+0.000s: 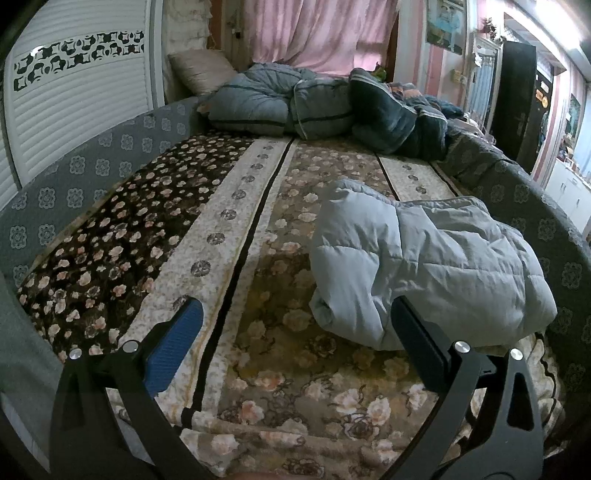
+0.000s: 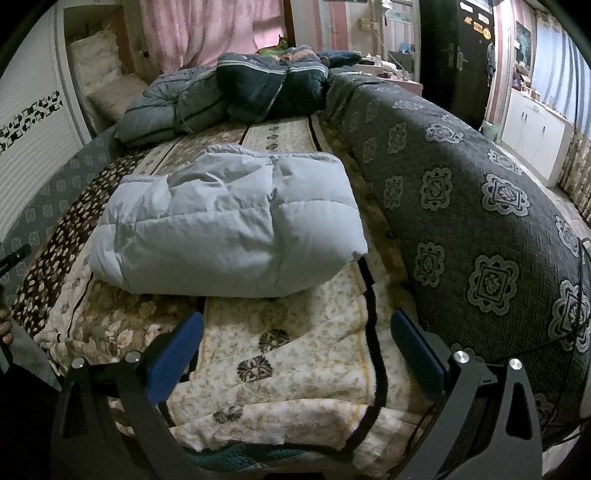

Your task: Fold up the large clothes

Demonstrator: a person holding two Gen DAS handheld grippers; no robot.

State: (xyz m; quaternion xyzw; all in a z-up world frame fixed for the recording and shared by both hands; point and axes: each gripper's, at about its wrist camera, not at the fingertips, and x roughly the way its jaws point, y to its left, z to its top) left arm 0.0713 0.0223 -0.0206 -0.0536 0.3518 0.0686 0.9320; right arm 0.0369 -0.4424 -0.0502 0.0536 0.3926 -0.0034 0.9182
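- A pale blue quilted down jacket (image 2: 229, 221) lies bundled into a thick, puffy packet on the bed, resting on the floral blanket (image 1: 288, 369) with its brown, cream and beige stripes of roses.
- From the left wrist view the same jacket (image 1: 424, 266) sits toward the right half of the blanket, close to the grey patterned bed surround (image 1: 535, 206) on that side.
- The left gripper (image 1: 295, 328) hangs low over the blanket with its jaws spread wide and nothing between them; the blue ribbed pad (image 1: 173, 347) is over the cream stripe, and the dark right finger shows in front of the jacket's near edge, though I cannot tell whether it touches the cloth.
- The right gripper (image 2: 295, 343) is likewise wide open and holds nothing, its two blue pads (image 2: 177, 354) framing the cream part of the blanket just short of the jacket's near side.
- At the head of the bed is a heap of grey-blue and dark teal quilts (image 1: 317, 107), well apart from the jacket, with a beige pillow (image 1: 201, 70) propped behind at the left.
- Pink curtains (image 1: 317, 33) hang behind the heap, and a white slatted wardrobe door (image 1: 81, 107) with a black cut-out band stands along the left side.
- A dark door (image 2: 458, 55) and white cabinets (image 2: 532, 125) show at the far right of the room.
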